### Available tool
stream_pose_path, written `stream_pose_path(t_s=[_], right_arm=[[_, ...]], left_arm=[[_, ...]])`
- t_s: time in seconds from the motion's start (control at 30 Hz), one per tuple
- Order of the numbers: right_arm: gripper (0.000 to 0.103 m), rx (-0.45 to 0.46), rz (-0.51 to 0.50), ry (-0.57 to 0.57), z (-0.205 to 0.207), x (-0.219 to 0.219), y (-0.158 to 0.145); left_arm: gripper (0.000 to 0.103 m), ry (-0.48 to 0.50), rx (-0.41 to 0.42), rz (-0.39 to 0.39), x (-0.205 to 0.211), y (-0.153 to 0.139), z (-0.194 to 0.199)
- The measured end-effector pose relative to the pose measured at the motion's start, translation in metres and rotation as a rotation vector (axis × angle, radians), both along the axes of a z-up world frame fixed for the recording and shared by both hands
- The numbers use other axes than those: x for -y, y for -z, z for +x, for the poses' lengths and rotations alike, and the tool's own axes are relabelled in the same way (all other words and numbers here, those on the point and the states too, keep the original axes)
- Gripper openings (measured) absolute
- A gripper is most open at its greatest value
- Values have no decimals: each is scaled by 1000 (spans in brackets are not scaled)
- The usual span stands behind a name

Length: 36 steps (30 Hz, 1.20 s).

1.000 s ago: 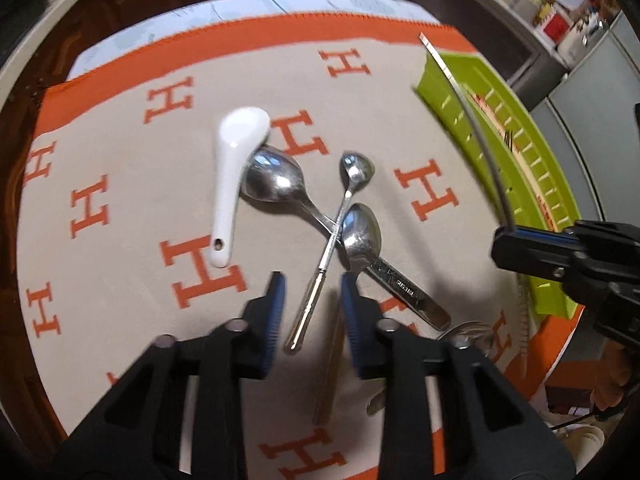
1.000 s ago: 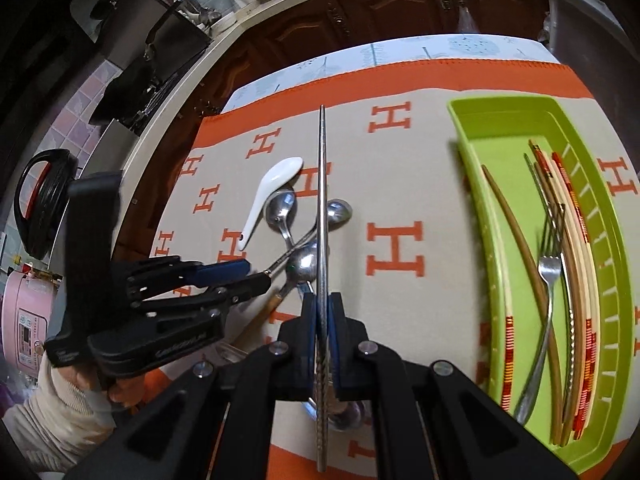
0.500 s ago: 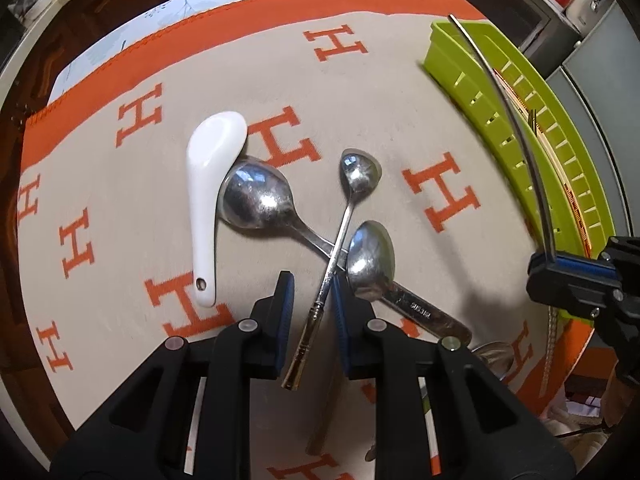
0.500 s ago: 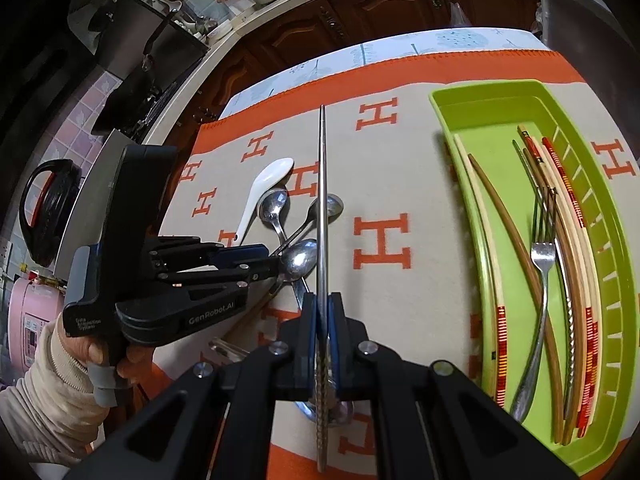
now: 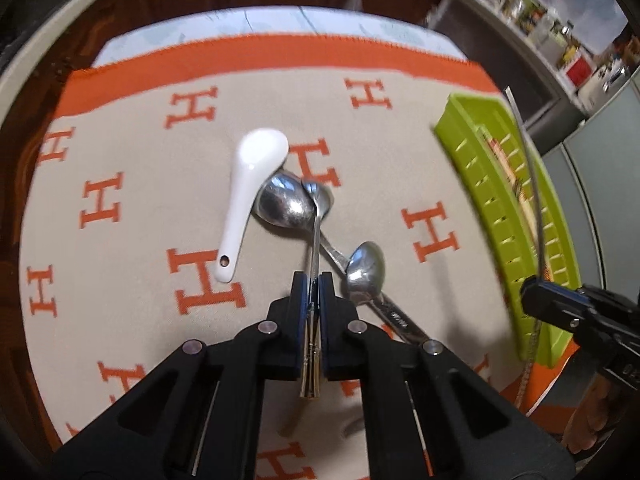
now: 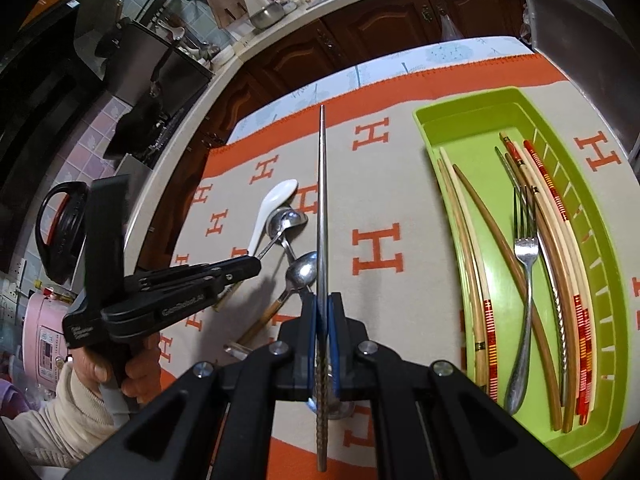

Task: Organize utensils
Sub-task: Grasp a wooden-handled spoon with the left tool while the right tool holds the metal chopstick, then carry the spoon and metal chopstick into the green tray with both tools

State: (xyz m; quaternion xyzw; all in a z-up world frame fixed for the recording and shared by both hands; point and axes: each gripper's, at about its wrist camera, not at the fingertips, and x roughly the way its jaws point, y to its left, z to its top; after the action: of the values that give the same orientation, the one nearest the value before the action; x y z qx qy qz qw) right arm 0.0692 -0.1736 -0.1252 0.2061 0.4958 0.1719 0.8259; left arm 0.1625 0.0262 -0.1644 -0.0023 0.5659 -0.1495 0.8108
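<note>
Gripping the handle of a small slim steel teaspoon [image 5: 318, 216], the left gripper [image 5: 314, 280] has its jaws closed on the metal, the spoon's bowl reaching forward over the larger steel tablespoon [image 5: 286, 204] that lies on the beige cloth with orange H letters [image 5: 132, 184] covering the worktop. A white ceramic soup spoon [image 5: 250, 196] lies just left of the tablespoon, touching its bowl. Another steel spoon [image 5: 364, 266] lies to the right, crossing the tablespoon's handle. The right gripper [image 6: 322, 300] has its jaws closed on a long steel chopstick [image 6: 322, 200], pointing forward above the cloth. To the right sits a lime-green plastic tray [image 6: 460, 108] holding wooden and patterned chopsticks [image 6: 488, 236] and a steel fork [image 6: 526, 264]
</note>
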Motion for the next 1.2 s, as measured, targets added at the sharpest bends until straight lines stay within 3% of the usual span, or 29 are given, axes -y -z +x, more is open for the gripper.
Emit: stream_pose_path(t_s=[0.17, 0.37, 0.47, 0.73, 1.07, 1.2], right_arm=[[5, 4, 15, 4, -4, 3, -2], [5, 7, 18, 4, -10, 6, -3], [5, 7, 21, 5, -12, 8, -3], [5, -13, 46, 11, -11, 16, 2], [5, -18, 54, 4, -11, 16, 6], [5, -15, 60, 7, -13, 17, 6]], left_arm=[[3, -30, 41, -32, -9, -17, -19], [1, -3, -37, 42, -2, 8, -28], [0, 11, -93, 44, 0, 27, -23], [1, 28, -141, 54, 2, 35, -8], [1, 61, -151, 73, 12, 35, 16], [0, 87, -132, 120, 21, 34, 18]])
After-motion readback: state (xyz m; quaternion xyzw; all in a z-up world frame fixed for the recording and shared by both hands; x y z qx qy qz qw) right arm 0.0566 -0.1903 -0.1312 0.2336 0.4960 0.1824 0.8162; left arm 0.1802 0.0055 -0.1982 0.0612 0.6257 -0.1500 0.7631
